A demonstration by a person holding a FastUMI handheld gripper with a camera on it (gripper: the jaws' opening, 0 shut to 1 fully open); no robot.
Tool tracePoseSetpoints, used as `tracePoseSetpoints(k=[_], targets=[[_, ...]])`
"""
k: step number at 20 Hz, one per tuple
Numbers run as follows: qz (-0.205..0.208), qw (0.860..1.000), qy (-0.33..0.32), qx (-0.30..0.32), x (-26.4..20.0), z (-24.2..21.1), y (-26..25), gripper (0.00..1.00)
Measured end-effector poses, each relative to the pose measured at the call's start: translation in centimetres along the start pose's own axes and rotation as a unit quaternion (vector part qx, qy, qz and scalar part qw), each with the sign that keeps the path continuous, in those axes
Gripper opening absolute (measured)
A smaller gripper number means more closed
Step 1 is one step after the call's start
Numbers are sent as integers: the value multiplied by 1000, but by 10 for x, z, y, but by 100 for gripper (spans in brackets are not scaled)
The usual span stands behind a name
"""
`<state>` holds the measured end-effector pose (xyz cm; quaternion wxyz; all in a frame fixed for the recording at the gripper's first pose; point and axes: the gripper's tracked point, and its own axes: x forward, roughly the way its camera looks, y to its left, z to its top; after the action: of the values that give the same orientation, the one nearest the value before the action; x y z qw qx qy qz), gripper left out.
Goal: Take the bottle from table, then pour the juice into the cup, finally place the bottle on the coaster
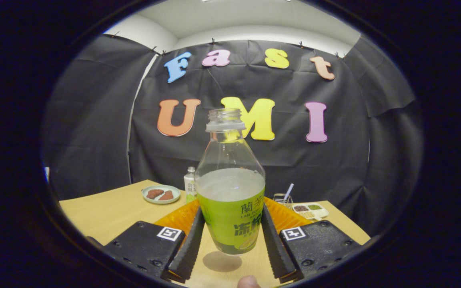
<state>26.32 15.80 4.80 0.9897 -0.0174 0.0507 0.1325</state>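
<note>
An uncapped clear bottle (pixel 230 200) with a green label and pale juice up to its shoulder stands upright between my fingers (pixel 192 244). My gripper (pixel 230 240) is shut on the bottle, one finger pressed on each side of the label. The bottle hangs a little above the wooden table (pixel 110 212), and its shadow lies on the wood just below its base. I cannot make out a cup or a coaster.
Beyond the fingers to the left sits a small plate (pixel 161 194) with brown pieces. A second small bottle (pixel 190 185) stands behind the held one. To the right are a wire holder (pixel 283 197) and a white snack tray (pixel 309 209). A fingertip (pixel 248 281) shows nearest me.
</note>
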Motion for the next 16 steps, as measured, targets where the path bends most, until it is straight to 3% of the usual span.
tracePoseSetpoints(k=[16], targets=[[21,997,70,41,78,-113,17,78]])
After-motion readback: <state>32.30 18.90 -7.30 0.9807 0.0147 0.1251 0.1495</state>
